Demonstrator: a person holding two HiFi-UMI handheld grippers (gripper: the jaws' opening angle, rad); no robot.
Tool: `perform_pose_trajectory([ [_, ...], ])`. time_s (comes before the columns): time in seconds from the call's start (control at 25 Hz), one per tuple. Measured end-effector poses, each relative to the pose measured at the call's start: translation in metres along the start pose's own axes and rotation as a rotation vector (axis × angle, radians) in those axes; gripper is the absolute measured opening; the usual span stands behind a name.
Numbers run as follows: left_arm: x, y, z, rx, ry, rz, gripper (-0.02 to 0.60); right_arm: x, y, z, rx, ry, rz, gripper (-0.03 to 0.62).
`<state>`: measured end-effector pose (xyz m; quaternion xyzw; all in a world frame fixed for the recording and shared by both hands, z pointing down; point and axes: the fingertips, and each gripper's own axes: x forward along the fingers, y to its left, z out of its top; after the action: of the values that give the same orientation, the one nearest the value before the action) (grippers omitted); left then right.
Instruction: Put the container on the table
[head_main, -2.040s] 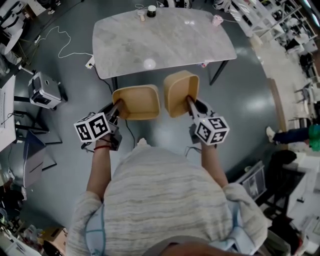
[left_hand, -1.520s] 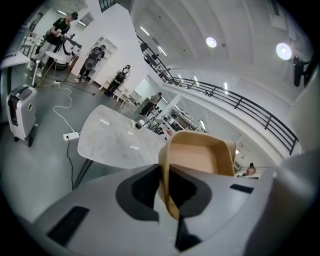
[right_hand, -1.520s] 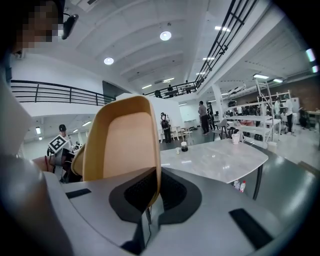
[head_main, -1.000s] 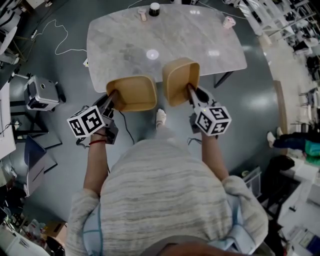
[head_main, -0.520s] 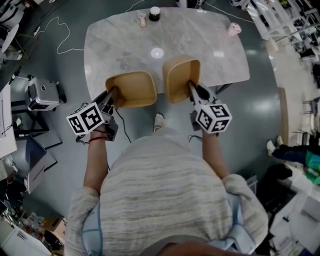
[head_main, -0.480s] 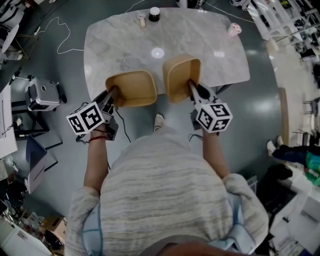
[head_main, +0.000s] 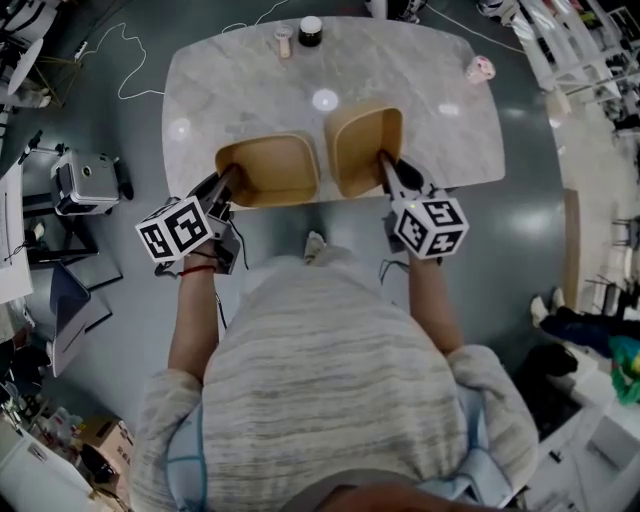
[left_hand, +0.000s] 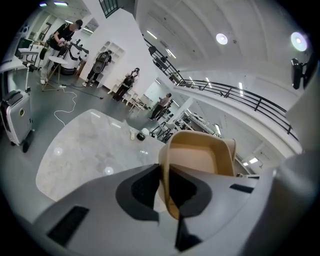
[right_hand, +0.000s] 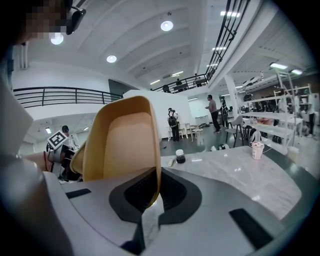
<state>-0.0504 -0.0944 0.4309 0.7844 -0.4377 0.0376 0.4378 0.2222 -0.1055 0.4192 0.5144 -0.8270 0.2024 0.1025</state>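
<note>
Two tan plastic containers hang over the near edge of the grey marble table (head_main: 250, 80). The left container (head_main: 268, 170) lies roughly level with its mouth up; my left gripper (head_main: 228, 182) is shut on its near rim. The right container (head_main: 365, 148) is tipped up on its side, and my right gripper (head_main: 385, 165) is shut on its near wall. In the left gripper view the container (left_hand: 200, 160) rises from the left gripper (left_hand: 167, 187), the table (left_hand: 85, 145) beyond. The right gripper view shows the right gripper (right_hand: 155, 190) pinching the other container (right_hand: 122, 140).
A dark jar with a white lid (head_main: 311, 30) and a small bottle (head_main: 284, 41) stand at the table's far edge, a pink cup (head_main: 481, 68) at its far right. A grey case (head_main: 85, 180) and a cable lie on the floor to the left. People stand far off.
Both grippers have carried their containers forward from over the floor to over the table's near edge. Both grips are unchanged.
</note>
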Motion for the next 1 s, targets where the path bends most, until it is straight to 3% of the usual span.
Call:
perform_pose_trajectory([
  [1.0, 0.039, 0.037, 0.042, 0.009, 0.025, 0.004, 0.031, 0.051, -0.006, -0.009, 0.022, 0.071, -0.054, 0.006],
])
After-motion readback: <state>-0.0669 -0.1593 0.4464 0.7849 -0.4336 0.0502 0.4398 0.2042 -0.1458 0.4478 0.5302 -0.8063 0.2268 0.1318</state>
